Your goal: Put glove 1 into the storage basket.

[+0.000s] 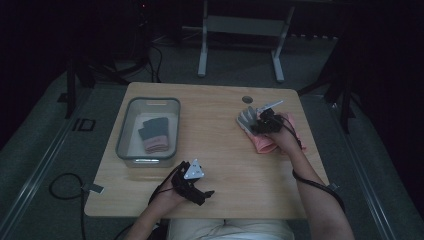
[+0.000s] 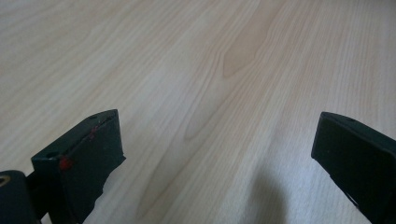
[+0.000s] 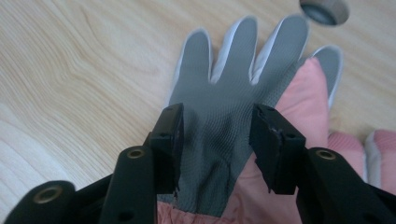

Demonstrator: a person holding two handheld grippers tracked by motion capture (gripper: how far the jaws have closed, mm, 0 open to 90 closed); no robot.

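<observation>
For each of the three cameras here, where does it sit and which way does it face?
High view: above the person's side, looking forward and down on the table, tub and both forearms.
Left gripper view: rides the left gripper, looking along its wide-apart jaws at bare wood.
Right gripper view: rides the right gripper, jaws on either side of the grey glove, which lies on pink cloth.
Shared: the high view and right gripper view both show the glove and the round hole.

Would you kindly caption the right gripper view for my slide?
Right gripper, jaws parted, straddles a grey-palmed pink fabric glove on the light wooden table.
</observation>
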